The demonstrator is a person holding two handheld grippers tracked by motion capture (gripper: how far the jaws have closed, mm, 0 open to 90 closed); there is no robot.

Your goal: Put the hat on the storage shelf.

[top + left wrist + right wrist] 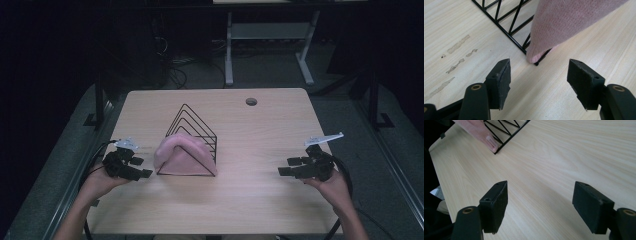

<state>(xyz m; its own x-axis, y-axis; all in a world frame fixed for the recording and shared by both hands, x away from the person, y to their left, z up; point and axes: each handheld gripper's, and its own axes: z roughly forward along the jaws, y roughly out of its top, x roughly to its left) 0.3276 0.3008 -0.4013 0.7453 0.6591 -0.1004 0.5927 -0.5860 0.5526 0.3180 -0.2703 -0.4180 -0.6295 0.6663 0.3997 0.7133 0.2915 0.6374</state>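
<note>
Scene: light wood counter (pixel 260 195), seen from the high view, person's forearms coming in from the near edge.
Rack: black wire rack (pixel 197 127), triangular frames, standing left of the counter's middle, about halfway between near and far edges.
Cloth: pink knit cloth (pixel 180 155) draped over the rack's near-left part, hanging down to the counter on that side; in the left gripper view the pink cloth (pixel 564 27) covers the rack's corner, black wire rack (pixel 506 27) base running off to the upper left.
Left tongs: left tongs (pixel 139 167) near the counter's left edge, just beside the cloth's left end, not touching it; in the left gripper view left tongs (pixel 539 80) spread wide, nothing between the pads, cloth tip just ahead of the gap.
Right tongs: right tongs (pixel 289 166) toward the counter's right edge, well apart from the rack, pointing left; in the right gripper view right tongs (pixel 540 205) spread wide over bare wood, holding nothing.
Right gripper view, far: rack corner (pixel 509 130) and cloth end with a small label (pixel 480 131) at the upper left.
Hole: round cable hole (pixel 251 101) near the far edge, right of middle.
Marks: pale scuff marks (pixel 456 55) on the wood left of the rack in the left gripper view.
</note>
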